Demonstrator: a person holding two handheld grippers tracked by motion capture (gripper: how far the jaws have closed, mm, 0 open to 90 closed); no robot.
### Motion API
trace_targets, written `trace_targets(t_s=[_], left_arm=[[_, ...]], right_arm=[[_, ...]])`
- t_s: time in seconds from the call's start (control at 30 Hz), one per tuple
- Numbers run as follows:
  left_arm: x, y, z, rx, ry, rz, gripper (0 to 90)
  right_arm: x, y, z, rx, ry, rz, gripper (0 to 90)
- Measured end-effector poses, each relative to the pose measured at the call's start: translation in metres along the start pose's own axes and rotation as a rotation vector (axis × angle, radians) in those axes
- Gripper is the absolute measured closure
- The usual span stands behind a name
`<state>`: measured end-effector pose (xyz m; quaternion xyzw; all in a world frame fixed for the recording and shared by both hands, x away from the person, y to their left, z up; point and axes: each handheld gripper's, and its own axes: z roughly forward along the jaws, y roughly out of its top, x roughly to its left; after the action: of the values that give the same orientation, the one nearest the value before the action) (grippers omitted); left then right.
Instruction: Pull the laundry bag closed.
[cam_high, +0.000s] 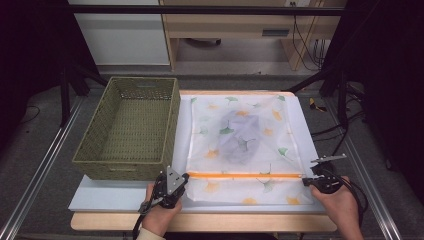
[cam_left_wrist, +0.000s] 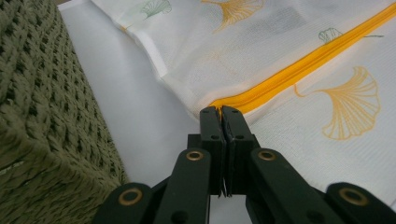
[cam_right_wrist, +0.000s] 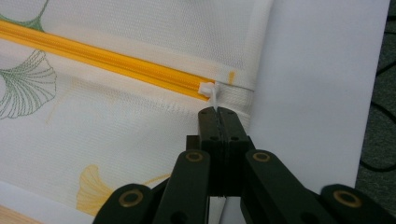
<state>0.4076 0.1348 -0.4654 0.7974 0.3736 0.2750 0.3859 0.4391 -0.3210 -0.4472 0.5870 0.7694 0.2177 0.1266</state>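
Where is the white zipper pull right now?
In the right gripper view, the zipper pull sits at the orange zipper's right end, pinched by the right gripper.

A white mesh laundry bag (cam_high: 240, 145) printed with yellow and green ginkgo leaves lies flat just beside the woven green basket (cam_high: 127, 127), on the side away from the basket's outer wall. A dark, bunched garment (cam_high: 239, 137) shows dimly through the mesh at its middle. Its orange zipper (cam_high: 245, 175) runs straight across the bag near the edge farthest from the basket's back rim, closed, with the white zipper pull (cam_right_wrist: 211, 91) at the end farthest from the basket.
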Motion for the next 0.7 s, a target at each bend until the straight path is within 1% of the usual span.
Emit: trace_targets(t_s=[0.13,0.27,0.33,0.4,0.43,0.53,0.7], left_arm=[[-0.0008,-0.0003,0.0005,0.002,0.004,0.005,88.5],[-0.0008,-0.0001,0.0003,0.002,0.004,0.006,88.5],[-0.001,-0.0004,0.0005,0.003,0.004,0.005,88.5],[-0.0003,-0.0011,0.0002,0.005,-0.002,0.004,88.4],[-0.0005,-0.0013,0.0002,-0.004,-0.005,-0.004,88.2],[-0.0014,-0.0005,-0.0012,-0.015,-0.01,0.004,87.9],[-0.0025,-0.0004,-0.0013,-0.021,-0.017,0.005,86.8]], right_arm=[[-0.0006,-0.0002,0.0,0.012,0.011,0.034,90.0],[-0.002,-0.0007,0.0001,0.013,0.019,0.051,90.0],[-0.0021,-0.0006,0.0001,0.017,0.018,0.051,90.0],[-0.0002,-0.0005,0.0008,0.005,0.014,0.026,90.0],[-0.0001,-0.0005,0.0009,0.003,0.011,0.019,90.0],[0.0008,-0.0002,0.0016,-0.009,0.013,0.006,90.0],[0.0019,-0.0007,0.0023,-0.025,0.02,0.002,90.0]])
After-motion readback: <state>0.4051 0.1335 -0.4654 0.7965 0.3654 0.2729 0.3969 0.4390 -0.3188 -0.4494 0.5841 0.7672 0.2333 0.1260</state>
